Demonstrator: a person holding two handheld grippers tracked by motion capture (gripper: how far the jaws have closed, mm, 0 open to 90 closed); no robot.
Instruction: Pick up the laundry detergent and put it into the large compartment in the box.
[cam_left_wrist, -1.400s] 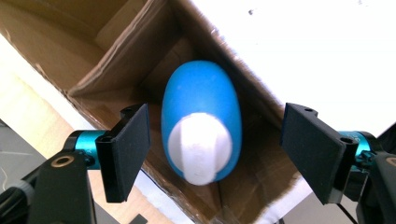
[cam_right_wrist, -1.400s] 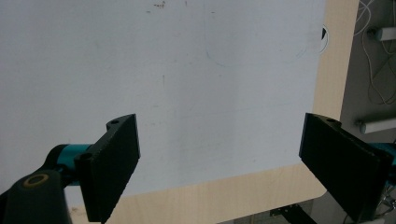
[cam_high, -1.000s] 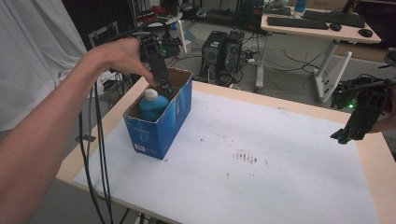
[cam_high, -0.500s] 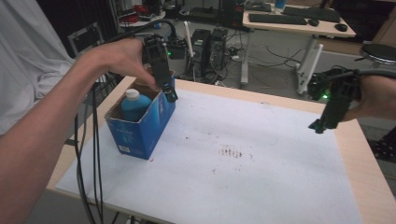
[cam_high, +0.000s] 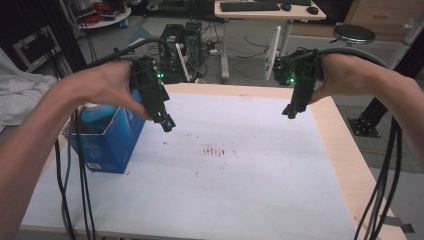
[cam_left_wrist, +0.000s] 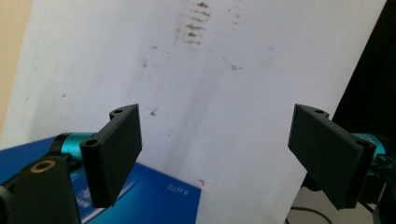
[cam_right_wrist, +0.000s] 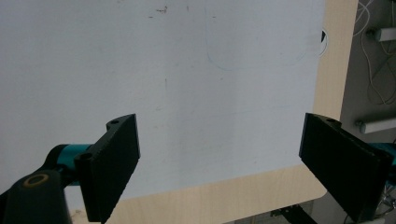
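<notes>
An open blue carton (cam_high: 107, 145) stands at the table's left with a blue bottle (cam_high: 97, 114) upright inside it. My left gripper (cam_high: 167, 125) hangs just right of the carton over the white sheet (cam_high: 240, 190), pointing down. Its jaws have just been opening and nothing is between them. In the left gripper view its jaws (cam_left_wrist: 215, 158) stand wide apart above the sheet, with the carton's edge (cam_left_wrist: 154, 200) below. My right gripper (cam_high: 291, 114) hovers near the table's far right. It is open and empty, and its own view (cam_right_wrist: 219, 163) looks down on the sheet and wooden rim (cam_right_wrist: 224, 196).
Brown smudges (cam_high: 217, 150) mark the sheet's middle. The wooden table edge (cam_high: 345, 150) runs along the right. Cables (cam_high: 75, 190) trail from both grippers off the front. Behind the table stand computer towers (cam_high: 182, 37), a desk (cam_high: 270, 10) and a stool (cam_high: 354, 35).
My left gripper has come away from the carton's top and moved right, out over the sheet, its jaws wider. The bottle stays in the carton. The right gripper holds its place.
</notes>
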